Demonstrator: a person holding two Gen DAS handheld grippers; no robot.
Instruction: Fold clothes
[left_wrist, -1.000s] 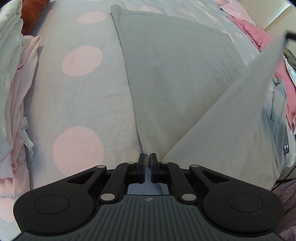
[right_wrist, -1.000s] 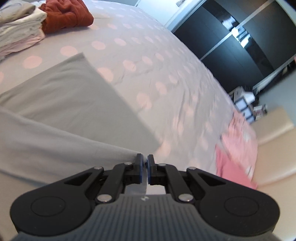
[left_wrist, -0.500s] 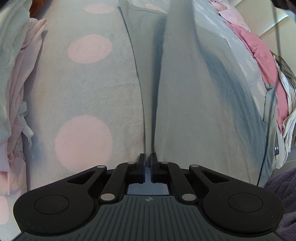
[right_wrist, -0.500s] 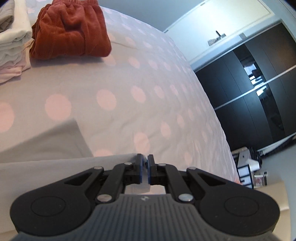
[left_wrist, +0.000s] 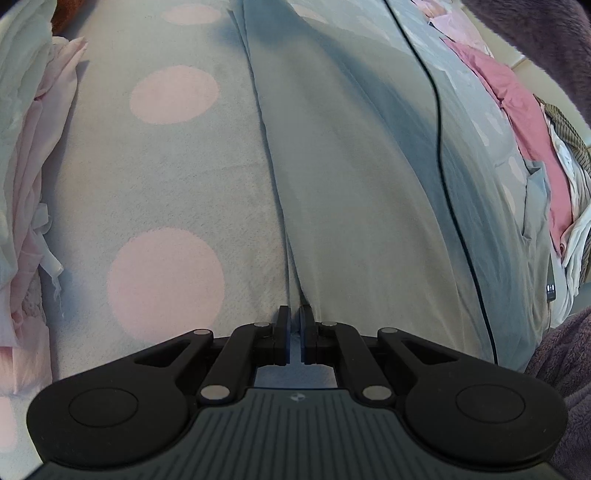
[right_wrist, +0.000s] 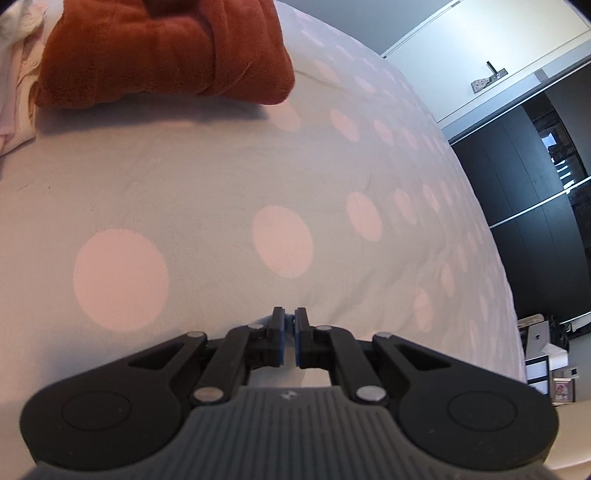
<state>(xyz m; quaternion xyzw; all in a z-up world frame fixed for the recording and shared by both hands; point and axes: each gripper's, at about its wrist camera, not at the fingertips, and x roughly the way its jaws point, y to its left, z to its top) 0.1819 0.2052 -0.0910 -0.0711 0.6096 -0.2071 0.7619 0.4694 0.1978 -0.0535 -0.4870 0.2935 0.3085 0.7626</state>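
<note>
A grey garment lies folded lengthwise on the polka-dot bedspread, stretching away from my left gripper. The left gripper is shut on the garment's near corner, low on the bed. My right gripper is shut on a small corner of the same grey cloth, which barely shows at its left finger; the rest of the garment is out of the right wrist view.
A stack of folded pale pink and white clothes lies at the left. A folded rust-red garment sits ahead of the right gripper. Unfolded pink and striped clothes pile at the right. A dark wardrobe stands beyond the bed.
The right gripper carried its grey edge up and over, across to the far left side near the red garment. The raised flap has come down flat, folding the garment in half.
</note>
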